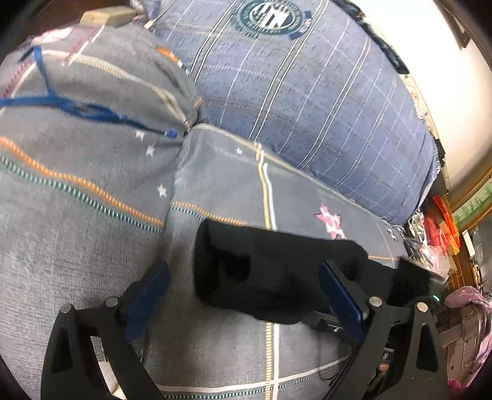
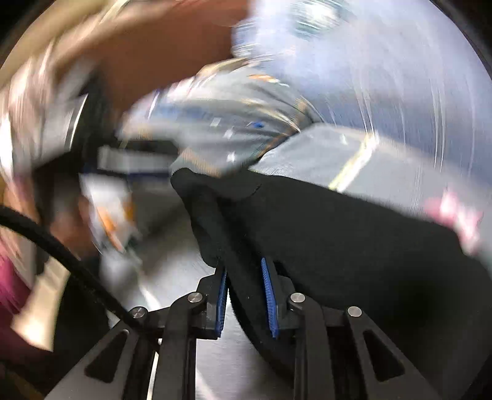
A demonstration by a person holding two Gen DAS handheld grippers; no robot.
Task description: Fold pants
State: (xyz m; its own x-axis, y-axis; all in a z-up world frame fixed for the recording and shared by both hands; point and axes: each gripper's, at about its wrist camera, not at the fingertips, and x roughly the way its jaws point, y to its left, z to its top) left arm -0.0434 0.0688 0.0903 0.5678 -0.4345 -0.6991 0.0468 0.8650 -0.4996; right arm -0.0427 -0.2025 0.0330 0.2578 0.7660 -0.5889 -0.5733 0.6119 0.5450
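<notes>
The big blue striped cushion at the back has a round green and white badge on it, but the letters on it are too small and bent to read. The black pants lie on the bed, on a grey cover with coloured lines and little stars. They look folded into a thick, long bundle. In the left wrist view the bundle's long side runs from the middle of the picture out toward the right, with its rounded end pointing left. The left gripper has its two blue fingers wide apart, one on each side of the bundle's near edge, and it is not squeezing anything. In the right wrist view, which is very blurry, the right gripper has its blue fingers close together with a fold of the pants pinched between them. A grey pillow with a blue cord sits to the left of the pants
</notes>
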